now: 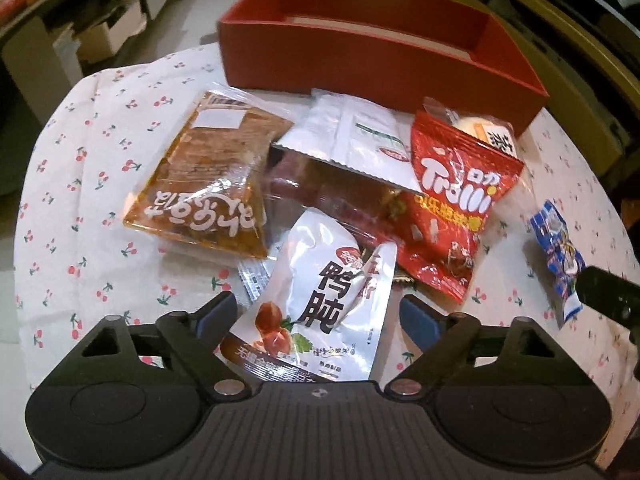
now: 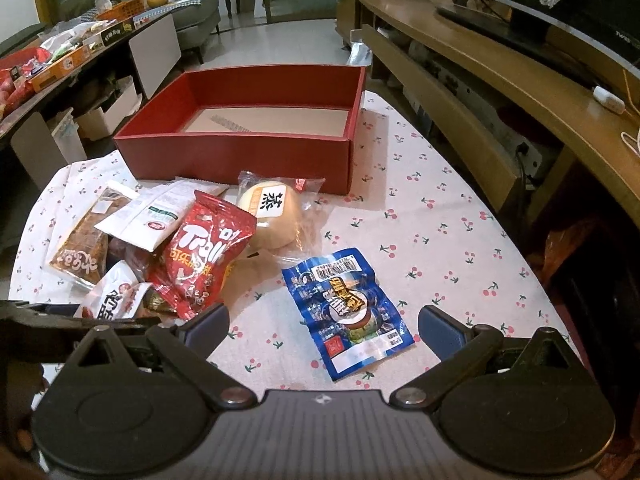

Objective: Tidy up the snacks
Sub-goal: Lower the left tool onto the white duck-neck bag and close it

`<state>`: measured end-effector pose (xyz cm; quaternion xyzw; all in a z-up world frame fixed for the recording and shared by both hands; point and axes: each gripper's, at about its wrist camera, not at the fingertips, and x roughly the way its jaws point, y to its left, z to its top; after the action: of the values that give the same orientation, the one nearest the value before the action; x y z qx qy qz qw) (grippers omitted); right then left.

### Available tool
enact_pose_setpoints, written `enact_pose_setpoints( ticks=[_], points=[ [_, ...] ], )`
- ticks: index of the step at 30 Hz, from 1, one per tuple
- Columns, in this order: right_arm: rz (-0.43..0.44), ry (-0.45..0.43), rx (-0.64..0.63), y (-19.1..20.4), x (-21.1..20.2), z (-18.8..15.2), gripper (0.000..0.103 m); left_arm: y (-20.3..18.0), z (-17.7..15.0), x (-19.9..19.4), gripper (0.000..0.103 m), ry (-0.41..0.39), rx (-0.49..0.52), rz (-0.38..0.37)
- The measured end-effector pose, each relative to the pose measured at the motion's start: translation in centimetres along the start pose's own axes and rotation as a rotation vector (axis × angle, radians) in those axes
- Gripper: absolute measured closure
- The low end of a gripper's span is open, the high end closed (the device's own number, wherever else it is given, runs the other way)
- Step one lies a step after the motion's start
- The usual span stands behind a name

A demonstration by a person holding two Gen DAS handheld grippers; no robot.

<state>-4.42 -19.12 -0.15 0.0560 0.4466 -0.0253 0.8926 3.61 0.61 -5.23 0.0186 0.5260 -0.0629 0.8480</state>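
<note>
Starting with the left wrist view: the left gripper (image 1: pixel 316 312) stands spread, its blue pads flanking the white foil pouch (image 1: pixel 316 304) without pressing it. The pouch lies atop the snack pile toward the worktop's near edge, the red box (image 1: pixel 360 52) at the far edge. It looks light, crinkly and slippery; a pinch across its puffed middle seems safest. Right wrist view: the right gripper (image 2: pixel 322 326) is spread and empty over the blue packet (image 2: pixel 348 312), which lies flat and apart from the pile.

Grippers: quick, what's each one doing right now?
Left gripper: open, jaws either side of the white snack pouch.
Right gripper: open, holding nothing, above the blue packet.
</note>
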Motion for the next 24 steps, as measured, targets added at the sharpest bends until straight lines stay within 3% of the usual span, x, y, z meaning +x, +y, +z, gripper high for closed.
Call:
enact_pose_setpoints(
  ticks=[5, 9, 13, 17, 24],
  points=[
    [0.000, 0.003, 0.042, -1.2, -0.1, 0.2, 0.000, -0.5, 0.9, 0.3, 0.013, 0.008, 0.030, -0.004],
    [-0.013, 0.001, 0.106, -3.2, 0.0, 0.6, 0.000, -1.1, 1.2, 1.6, 0.012, 0.021, 0.089, 0.042],
    [-0.041, 0.012, 0.170, -5.4, 0.2, 0.6, 0.000, -0.8, 1.1, 1.0, 0.026, 0.017, 0.072, 0.035],
    [-0.064, 0.028, 0.212, -6.5, 0.6, 0.6, 0.000, -0.2, 0.7, 0.2, 0.033, 0.020, 0.025, -0.006],
    [-0.051, 0.055, 0.024, -3.6, 2.3, 1.9, 0.000, -0.1, 0.4, -0.5, 0.037, 0.024, 0.020, -0.031]
  ],
)
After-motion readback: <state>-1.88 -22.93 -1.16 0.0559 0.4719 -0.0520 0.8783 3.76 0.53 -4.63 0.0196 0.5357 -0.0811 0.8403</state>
